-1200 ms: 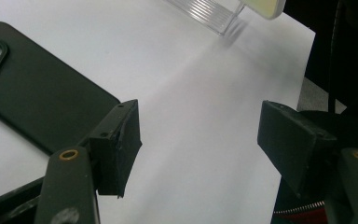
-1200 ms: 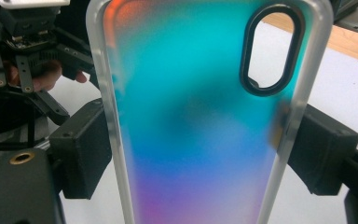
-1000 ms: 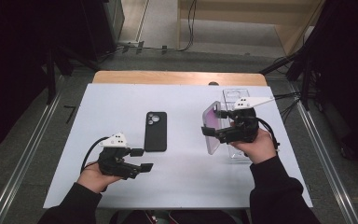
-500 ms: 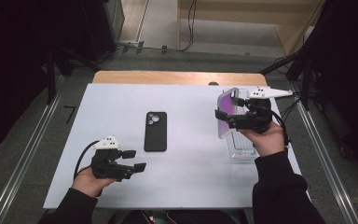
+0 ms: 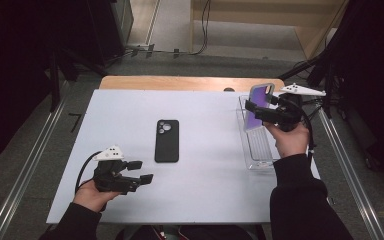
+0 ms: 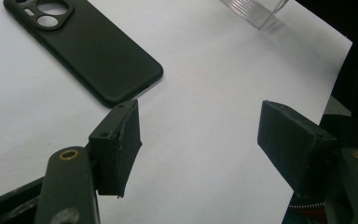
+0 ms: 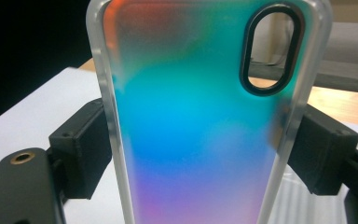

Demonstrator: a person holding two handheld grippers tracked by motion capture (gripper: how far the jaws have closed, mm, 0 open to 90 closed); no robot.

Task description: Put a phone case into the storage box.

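The right gripper (image 5: 252, 111), held above the far end of a clear tray (image 5: 256, 162) at the table's (image 5: 205, 200) right edge, clamps a purple case (image 5: 258, 106) that stands roughly upright and slightly tilted; whether the case's lower end touches the tray cannot be told from this angle. The left gripper (image 5: 141, 171) rests low over the near left part of the table with its jaws apart and nothing between them. A black case (image 5: 167, 140) lies flat, camera cut-out at the far end, near the centre of the table, just beyond the left gripper and well apart from the tray.
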